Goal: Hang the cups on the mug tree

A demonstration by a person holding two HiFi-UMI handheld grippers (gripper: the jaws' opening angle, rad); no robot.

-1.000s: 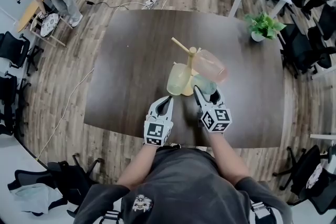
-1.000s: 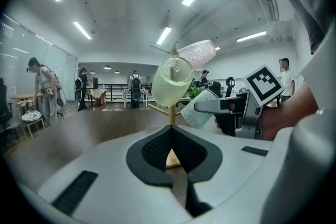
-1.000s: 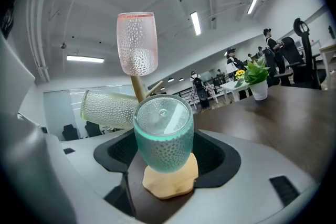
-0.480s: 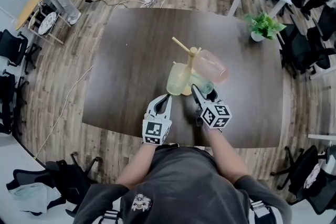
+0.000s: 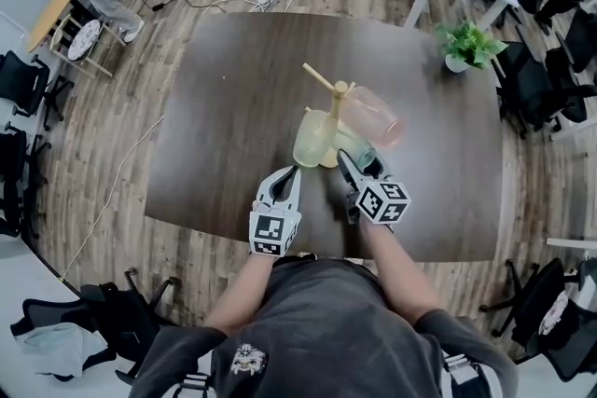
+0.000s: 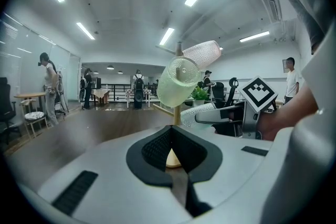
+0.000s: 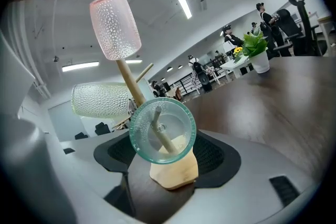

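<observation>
We see 3 cups hung on the tree (image 5: 340, 91), which stands on the table (image 5: 233, 107): a yellow cup (image 5: 312, 140), a pink cup (image 5: 375, 115) and a green cup (image 7: 176, 136). The right gripper (image 5: 359, 165) has its jaws apart and holds nothing. The green cup sits on its peg just ahead of them, mouth toward the jaws. The left gripper (image 5: 294, 172) is closed and empty, low and near the tree's base, with the yellow cup above it.

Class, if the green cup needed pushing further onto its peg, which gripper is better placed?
Probably right: the green cup hangs directly before the open right gripper; the left gripper is shut.
</observation>
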